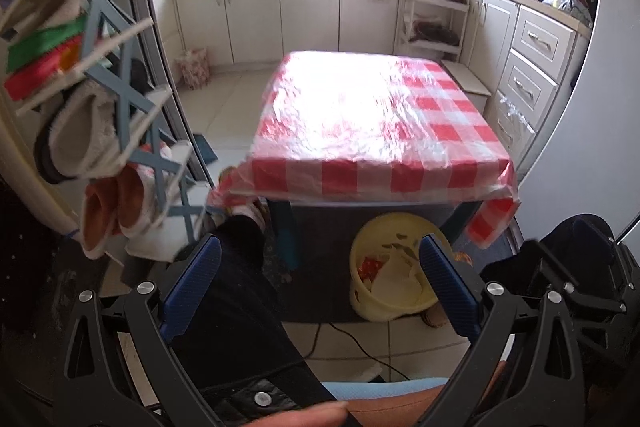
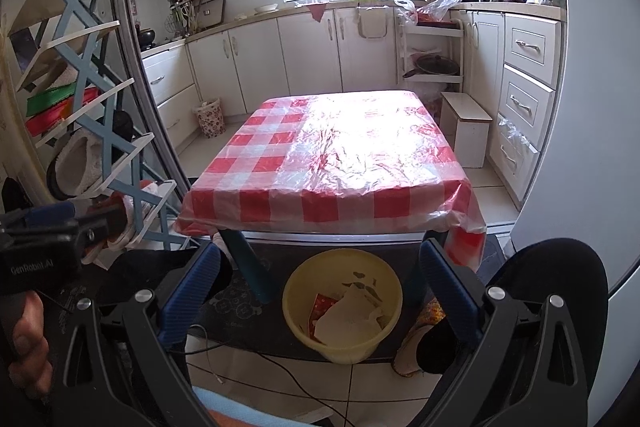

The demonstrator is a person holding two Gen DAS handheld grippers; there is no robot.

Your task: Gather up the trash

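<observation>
Left gripper and right gripper are alike: ribbed blue fingers on black plastic linkage arms fastened with round silver screws. The left gripper's black body, seen from the right wrist, bears white "GenRobot.AI" lettering. Bare skin, dark trousers and a light blue hem show.

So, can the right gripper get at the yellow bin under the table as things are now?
Probably yes. The right gripper, jaws open and empty, looks straight at the yellow bin, whose open top faces it. The table edge lies above and behind.
</observation>
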